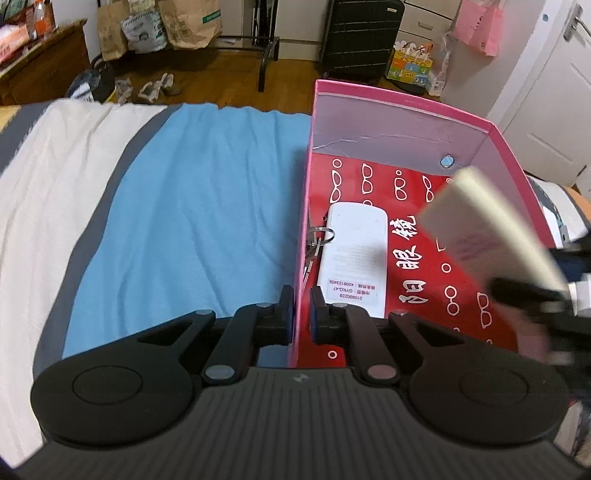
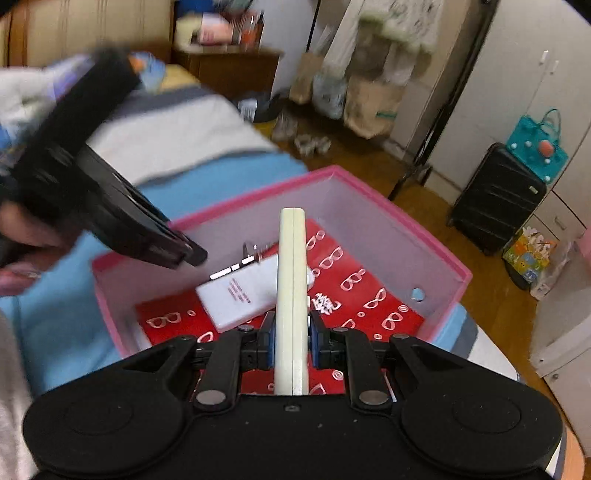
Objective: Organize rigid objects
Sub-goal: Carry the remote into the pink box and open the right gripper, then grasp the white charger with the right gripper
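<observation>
Here, everything placed against the pink box:
Pink box: open-topped, sitting on the blue blanket on the bed; its floor is red with white spectacle drawings.
Left gripper: straddling the box's near left wall, one finger outside and one inside, pads drawn close on that wall and apparently pinching it.
Right gripper: above the box's near edge, clamped on a cream slab that stands on edge between the pads and points out over the box's inside.
Cream slab from the left camera: blurred, tilted, hanging over the box's right half.
White remote: lying flat on the box floor, label side up, near the left wall.
Keys on a ring: inside the box, wedged between the remote and the left wall.
In the way: the remote and keys occupy the floor's left side; the rest of the red floor shows bare.
Beyond the box: a black suitcase on the wooden floor, brown paper bags further left, shoes near them.
Right of the box: a white door.
</observation>
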Demonstrator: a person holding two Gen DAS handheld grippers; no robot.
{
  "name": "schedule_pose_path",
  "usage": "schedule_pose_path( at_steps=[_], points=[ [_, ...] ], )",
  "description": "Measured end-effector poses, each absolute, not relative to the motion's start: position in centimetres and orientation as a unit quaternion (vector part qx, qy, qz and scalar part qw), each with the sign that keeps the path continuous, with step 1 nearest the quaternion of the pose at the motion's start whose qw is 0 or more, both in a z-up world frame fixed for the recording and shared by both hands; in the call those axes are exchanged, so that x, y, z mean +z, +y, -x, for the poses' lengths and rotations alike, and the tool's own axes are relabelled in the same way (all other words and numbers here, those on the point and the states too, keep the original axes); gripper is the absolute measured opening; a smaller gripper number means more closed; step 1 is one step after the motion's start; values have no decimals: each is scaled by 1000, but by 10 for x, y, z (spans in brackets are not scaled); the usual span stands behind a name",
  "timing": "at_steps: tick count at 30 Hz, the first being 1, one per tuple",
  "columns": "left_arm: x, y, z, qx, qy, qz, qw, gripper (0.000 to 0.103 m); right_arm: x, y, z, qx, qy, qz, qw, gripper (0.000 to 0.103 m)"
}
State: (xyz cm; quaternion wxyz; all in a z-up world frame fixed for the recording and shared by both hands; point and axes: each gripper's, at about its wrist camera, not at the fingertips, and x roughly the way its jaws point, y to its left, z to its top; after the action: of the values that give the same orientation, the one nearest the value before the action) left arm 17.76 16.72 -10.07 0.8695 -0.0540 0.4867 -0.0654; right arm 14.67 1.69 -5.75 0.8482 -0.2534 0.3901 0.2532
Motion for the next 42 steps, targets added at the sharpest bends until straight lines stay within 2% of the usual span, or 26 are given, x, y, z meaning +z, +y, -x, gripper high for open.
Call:
schedule_pose_path(
  at_steps=[4, 9, 12, 13, 15, 16, 17, 24, 35, 36, 37, 38, 42],
  points=[
    [-106, 168, -181, -67, 497, 63, 863, 8, -72, 41, -171, 250, 414, 272, 832, 19],
    [-106, 173, -182, -74, 496, 74, 862, 8, -96, 68, -184, 219, 395, 367, 813, 19],
    [-108, 177, -182, -77, 497, 85, 860, 8, -103, 78, -180, 237, 396, 382, 800, 19],
    [-108, 177, -182, -77, 497, 86, 860, 9, -103, 79, -178, 246, 397, 375, 801, 20],
    [-108, 177, -182, -75, 498, 85, 860, 8, -100, 76, -174, 253, 407, 357, 802, 34],
    [-108, 176, -182, -75, 498, 86, 860, 9, -97, 73, -173, 251, 413, 347, 804, 45],
    [-108, 175, -182, -74, 498, 83, 860, 9, -95, 69, -173, 251, 419, 333, 807, 49],
    [-106, 173, -181, -72, 497, 80, 861, 9, -61, 17, -172, 282, 458, 155, 828, 51],
    [-106, 170, -183, -48, 500, 73, 861, 8, -7, -91, -110, 238, 401, 12, 884, 52],
    [-106, 170, -183, -48, 502, 75, 860, 8, -7, -100, -105, 220, 394, 11, 892, 57],
    [-105, 170, -183, -47, 503, 74, 860, 8, -6, -110, -95, 202, 384, 12, 901, 70],
    [-104, 168, -183, -47, 501, 70, 861, 8, -8, -118, -83, 188, 369, 17, 910, 74],
    [-100, 166, -181, -57, 501, 62, 861, 9, -29, -144, -67, 154, 387, 49, 908, 74]
  ],
)
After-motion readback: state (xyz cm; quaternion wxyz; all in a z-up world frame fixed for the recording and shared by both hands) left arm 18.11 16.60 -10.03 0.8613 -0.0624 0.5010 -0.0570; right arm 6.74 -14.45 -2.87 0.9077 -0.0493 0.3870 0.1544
